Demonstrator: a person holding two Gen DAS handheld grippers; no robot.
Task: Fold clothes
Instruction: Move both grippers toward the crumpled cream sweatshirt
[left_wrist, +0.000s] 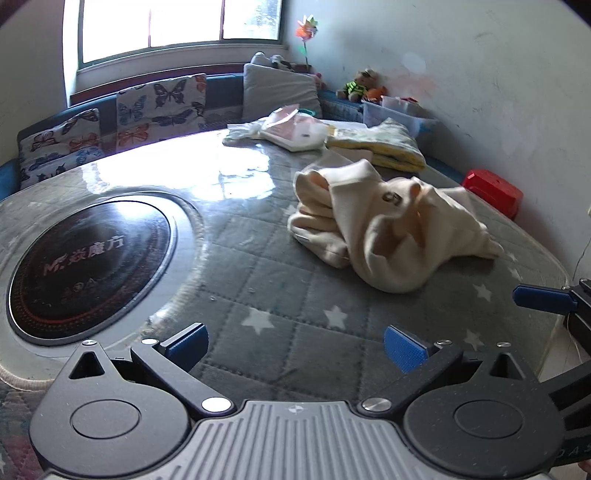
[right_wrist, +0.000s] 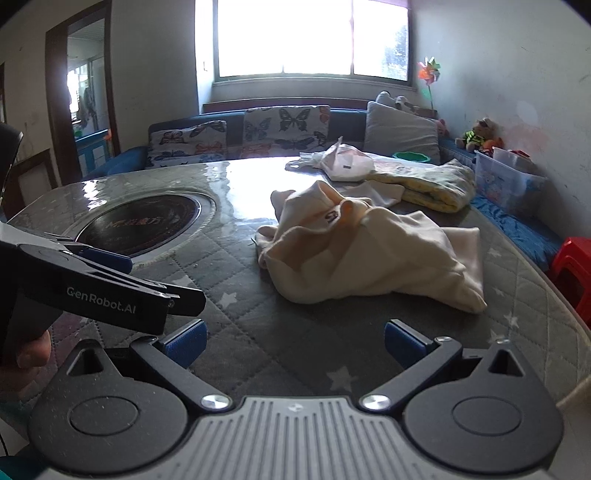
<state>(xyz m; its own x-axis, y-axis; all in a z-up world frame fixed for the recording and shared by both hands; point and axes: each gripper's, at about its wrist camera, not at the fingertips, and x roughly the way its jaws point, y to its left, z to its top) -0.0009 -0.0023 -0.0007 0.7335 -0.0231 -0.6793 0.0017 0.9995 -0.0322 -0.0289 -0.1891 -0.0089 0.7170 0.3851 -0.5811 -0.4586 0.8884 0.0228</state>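
Showing 1 cream garment (left_wrist: 384, 229), 2 claws apart

I see a cream garment (left_wrist: 384, 229) w/ a small dark mark near its neck, lying on a grey quilted cover (left_wrist: 280, 280) w/ pale star print. My left gripper (left_wrist: 295, 349) and right gripper (right_wrist: 295, 341) are black w/ blue pads (left_wrist: 404, 349). Round hob (left_wrist: 88, 266) is black w/ a red dotted ring and faded lettering. Folded blanket (left_wrist: 384, 147) is pale w/ yellow edge. Cushions (left_wrist: 159, 110) are white w/ butterflies in blue, orange & black; another cushion (left_wrist: 277, 90) is plain grey. Stool (left_wrist: 495, 192) is red. Pinwheel (left_wrist: 307, 29) is orange, green & white. Sofa (right_wrist: 347, 123) is dark blue.
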